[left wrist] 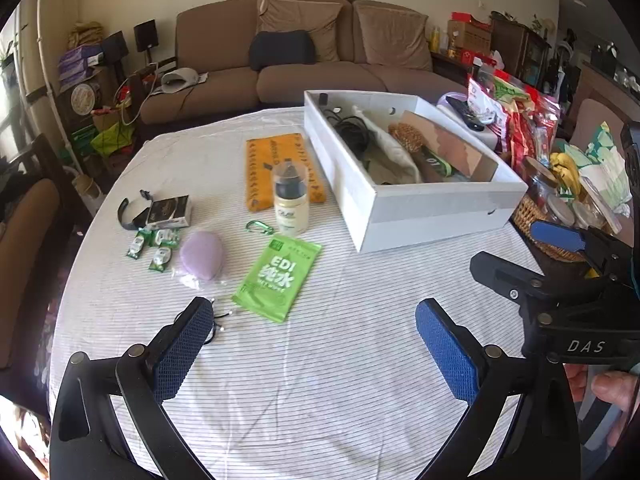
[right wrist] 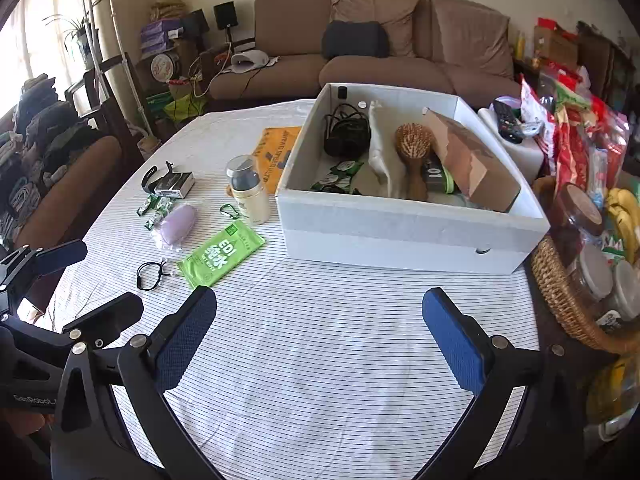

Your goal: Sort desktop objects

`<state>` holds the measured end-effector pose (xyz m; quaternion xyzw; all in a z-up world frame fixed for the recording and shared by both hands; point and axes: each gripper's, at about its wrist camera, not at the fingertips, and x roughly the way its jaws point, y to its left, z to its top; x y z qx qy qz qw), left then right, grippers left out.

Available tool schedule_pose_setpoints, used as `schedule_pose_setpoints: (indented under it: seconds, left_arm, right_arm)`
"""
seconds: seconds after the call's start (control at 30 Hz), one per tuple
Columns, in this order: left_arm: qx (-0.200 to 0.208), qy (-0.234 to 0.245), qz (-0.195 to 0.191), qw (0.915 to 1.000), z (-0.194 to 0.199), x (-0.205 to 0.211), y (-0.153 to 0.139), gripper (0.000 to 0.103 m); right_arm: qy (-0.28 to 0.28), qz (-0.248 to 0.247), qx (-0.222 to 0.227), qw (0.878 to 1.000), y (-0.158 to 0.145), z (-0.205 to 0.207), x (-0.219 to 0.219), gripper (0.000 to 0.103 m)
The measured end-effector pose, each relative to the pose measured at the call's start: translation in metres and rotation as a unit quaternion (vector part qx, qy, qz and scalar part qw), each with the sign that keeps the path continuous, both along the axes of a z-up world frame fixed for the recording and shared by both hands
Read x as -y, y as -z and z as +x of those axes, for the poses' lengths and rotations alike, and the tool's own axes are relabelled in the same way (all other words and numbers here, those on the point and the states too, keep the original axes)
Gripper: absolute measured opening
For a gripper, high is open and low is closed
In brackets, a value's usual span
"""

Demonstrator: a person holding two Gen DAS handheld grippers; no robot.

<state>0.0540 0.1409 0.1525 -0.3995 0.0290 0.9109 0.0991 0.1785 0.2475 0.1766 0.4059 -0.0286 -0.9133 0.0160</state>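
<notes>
blue-padded tongs, both spread and empty
i expect the green wipes pack (left wrist: 277, 277) to slide on the tabletop (left wrist: 320, 360) if pinched flat.

On the table (right wrist: 320, 360), the box (right wrist: 400, 236) sits right of the bottle (right wrist: 248, 192) and wipes packet (right wrist: 220, 258).

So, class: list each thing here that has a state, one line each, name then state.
left gripper: open, empty
right gripper: open, empty
white box: lidless, partly filled
lotion bottle: upright, capped
wet wipes pack: flat, sealed
green carabiner: lying flat on table
wooden hairbrush: in box, bristles up
black cord: coiled, in box
</notes>
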Motion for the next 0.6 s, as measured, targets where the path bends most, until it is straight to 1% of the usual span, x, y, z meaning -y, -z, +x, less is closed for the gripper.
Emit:
schedule_pose_setpoints:
  seconds: [0.13,0.23,0.33,0.47,0.6]
  left_arm:
    - [0.011,-0.033,0.006,0.9994,0.001,0.039,0.018,0.103]
    - [0.019,-0.058,0.006,0.9981,0.001,0.066,0.034,0.103]
    - [0.034,-0.075,-0.010,0.9965,-0.005,0.088,0.056,0.103]
    - [0.056,-0.086,-0.027,0.9944,-0.014,0.109,0.086,0.103]
    - [0.068,-0.083,-0.017,0.9940,-0.025,0.129,0.107,0.103]
  right_arm:
    - [-0.015,0.017,0.002,1.000,0.012,-0.002,0.031,0.103]
    - [-0.027,0.017,0.010,0.999,0.025,-0.006,0.052,0.103]
    - [-0.031,0.017,0.020,0.999,0.042,-0.014,0.068,0.103]
    - [-0.027,0.015,0.035,0.999,0.070,-0.026,0.087,0.103]
    - [-0.023,0.015,0.049,0.998,0.100,-0.038,0.099,0.103]
